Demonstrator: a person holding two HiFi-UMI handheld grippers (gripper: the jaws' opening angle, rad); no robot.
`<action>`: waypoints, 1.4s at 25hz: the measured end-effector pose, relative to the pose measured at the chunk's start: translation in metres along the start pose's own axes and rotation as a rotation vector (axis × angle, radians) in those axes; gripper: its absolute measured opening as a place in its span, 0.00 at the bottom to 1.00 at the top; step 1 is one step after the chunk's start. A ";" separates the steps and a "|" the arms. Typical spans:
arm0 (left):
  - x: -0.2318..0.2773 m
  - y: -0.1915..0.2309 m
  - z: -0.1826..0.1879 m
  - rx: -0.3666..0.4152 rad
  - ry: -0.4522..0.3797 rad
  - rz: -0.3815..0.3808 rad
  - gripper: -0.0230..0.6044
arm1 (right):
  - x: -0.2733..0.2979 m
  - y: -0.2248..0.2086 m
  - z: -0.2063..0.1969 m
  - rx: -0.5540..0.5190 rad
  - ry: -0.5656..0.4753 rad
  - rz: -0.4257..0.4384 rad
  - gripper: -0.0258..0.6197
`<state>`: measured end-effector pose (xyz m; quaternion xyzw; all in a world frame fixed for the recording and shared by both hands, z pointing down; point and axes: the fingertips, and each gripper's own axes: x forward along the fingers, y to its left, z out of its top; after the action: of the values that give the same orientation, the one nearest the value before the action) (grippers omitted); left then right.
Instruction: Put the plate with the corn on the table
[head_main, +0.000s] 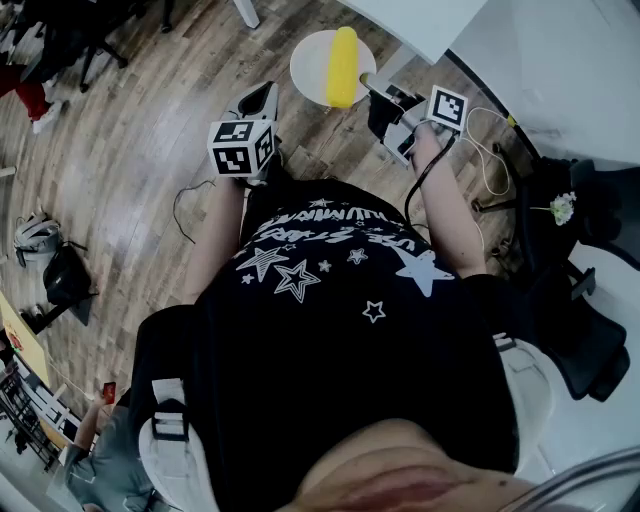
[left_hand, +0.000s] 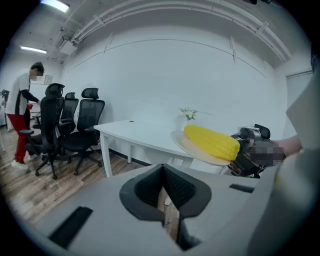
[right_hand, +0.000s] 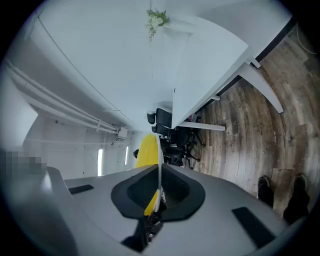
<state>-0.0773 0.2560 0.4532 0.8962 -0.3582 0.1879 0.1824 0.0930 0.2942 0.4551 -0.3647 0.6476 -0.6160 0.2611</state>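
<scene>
Gripped the plate (head_main: 308, 52) by its rim with the right gripper (head_main: 368, 84), jaws pressed on both sides of the thin white edge (right_hand: 159, 167). Held it in the air at the top centre of the head view, above the wooden floor (head_main: 130, 130) and just beside the corner of the white table (head_main: 420, 20) in the upper right, not resting on it. Carried the yellow corn (head_main: 343, 65) lying lengthwise across the plate. Showed in the right gripper view as a yellow strip (right_hand: 146, 150) left of the plate's edge, just above the jaws (right_hand: 157, 192).

Held the left gripper (head_main: 262, 98) left of the plate in the head view, near it but apart. Jaws brought together there, nothing between them, only a narrow sliver of floor visible in the gap (left_hand: 165, 200).

Seen from the left gripper view: plate (left_hand: 196, 151) and corn (left_hand: 212, 141) right of centre, tilted, in front of the table (left_hand: 140, 131), with a small sprig of flowers (left_hand: 188, 114) behind. Black office chairs (left_hand: 75, 120) at the left of that frame, a person (left_hand: 22, 115) standing beside them at the far left edge.
</scene>
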 end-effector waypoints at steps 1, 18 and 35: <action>0.001 0.000 0.000 0.001 0.000 0.000 0.04 | 0.000 -0.001 0.001 0.002 -0.001 0.000 0.06; 0.003 -0.002 -0.003 -0.003 0.008 0.012 0.04 | 0.000 -0.004 0.000 0.014 0.007 0.003 0.06; 0.014 0.017 -0.003 -0.045 0.002 0.053 0.04 | 0.015 -0.010 0.017 -0.006 0.037 -0.020 0.06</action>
<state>-0.0809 0.2380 0.4659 0.8818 -0.3857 0.1857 0.1979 0.0988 0.2726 0.4653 -0.3604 0.6507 -0.6231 0.2419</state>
